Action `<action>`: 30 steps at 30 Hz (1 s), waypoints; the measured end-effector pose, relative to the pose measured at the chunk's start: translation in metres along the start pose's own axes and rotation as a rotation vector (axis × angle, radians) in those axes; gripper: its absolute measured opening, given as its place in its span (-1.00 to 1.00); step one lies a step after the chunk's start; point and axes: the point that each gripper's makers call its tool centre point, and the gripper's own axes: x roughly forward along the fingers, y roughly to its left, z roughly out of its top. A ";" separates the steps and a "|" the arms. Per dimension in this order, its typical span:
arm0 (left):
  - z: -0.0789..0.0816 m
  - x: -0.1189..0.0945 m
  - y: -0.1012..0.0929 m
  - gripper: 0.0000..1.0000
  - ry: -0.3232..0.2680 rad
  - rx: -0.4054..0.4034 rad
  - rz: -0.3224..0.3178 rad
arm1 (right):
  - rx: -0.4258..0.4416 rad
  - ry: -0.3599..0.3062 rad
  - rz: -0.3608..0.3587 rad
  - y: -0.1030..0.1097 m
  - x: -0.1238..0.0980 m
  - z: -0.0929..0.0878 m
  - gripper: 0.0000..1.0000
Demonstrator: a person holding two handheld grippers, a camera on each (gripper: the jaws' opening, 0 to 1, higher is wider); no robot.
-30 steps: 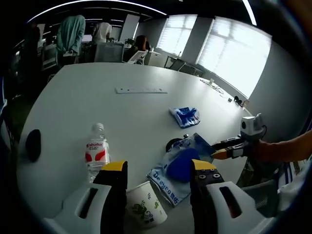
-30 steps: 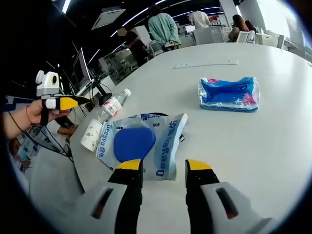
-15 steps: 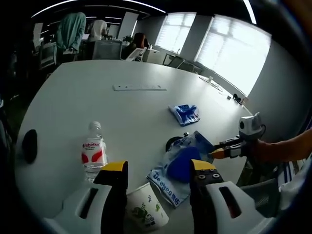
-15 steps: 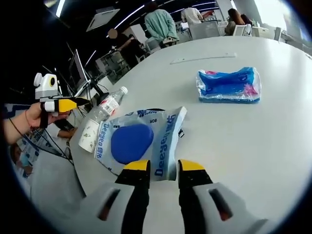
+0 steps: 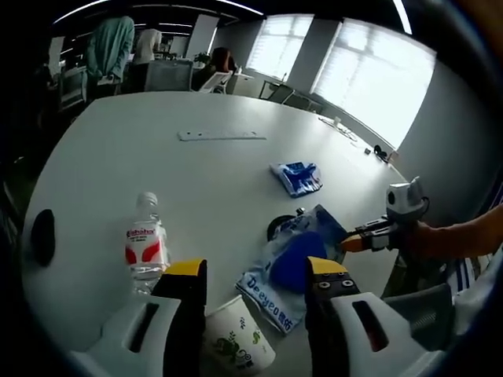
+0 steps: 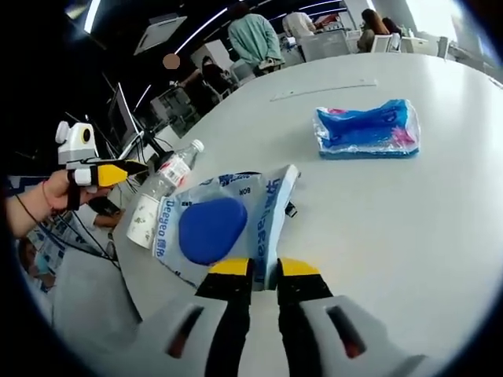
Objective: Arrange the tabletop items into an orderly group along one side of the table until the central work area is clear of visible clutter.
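A white and blue Deeyeo bag [image 6: 236, 212] lies flat near the table's edge, and its near edge sits between the almost closed jaws of my right gripper [image 6: 265, 267]. In the left gripper view the same bag [image 5: 295, 267] has that right gripper [image 5: 351, 243] at its right edge. My left gripper [image 5: 257, 271] is open above a paper cup [image 5: 236, 339] lying on its side. A water bottle [image 5: 141, 243] lies to the left of the cup. In the right gripper view the bottle [image 6: 171, 174] and the cup [image 6: 144, 220] lie beside the bag, with the left gripper [image 6: 106, 173] hovering off the table's edge.
A small blue pack [image 5: 297, 177] [image 6: 365, 129] lies further in on the white table [image 5: 196, 181]. A black round item [image 5: 277, 228] peeks from under the bag. There is a black oval object [image 5: 41, 236] at the left and a flat strip [image 5: 222, 135] far back. People and chairs stand beyond the table.
My right gripper's jaws have narrowed from wide open to almost together over the bag's near edge. The left gripper has stayed open, and its view has shifted only slightly.
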 end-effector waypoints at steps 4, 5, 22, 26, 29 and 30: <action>-0.002 0.002 0.001 -0.02 0.009 0.006 0.001 | 0.006 -0.006 -0.005 0.001 0.000 -0.001 -0.89; -0.003 0.003 0.002 -0.03 0.013 0.008 0.001 | 0.007 -0.008 -0.007 0.001 0.000 -0.001 -0.90; -0.018 0.022 0.007 -0.07 0.126 0.051 0.012 | 0.039 -0.030 -0.004 0.002 -0.002 0.001 -0.95; -0.020 0.027 0.007 -0.10 0.174 0.069 0.004 | 0.038 -0.030 -0.001 0.002 -0.002 0.001 -0.96; -0.023 0.029 0.007 -0.10 0.217 0.079 0.003 | 0.039 -0.032 -0.001 0.002 -0.001 0.001 -0.96; -0.024 0.030 0.008 -0.11 0.234 0.092 0.002 | 0.039 -0.033 -0.002 0.002 -0.001 0.001 -0.96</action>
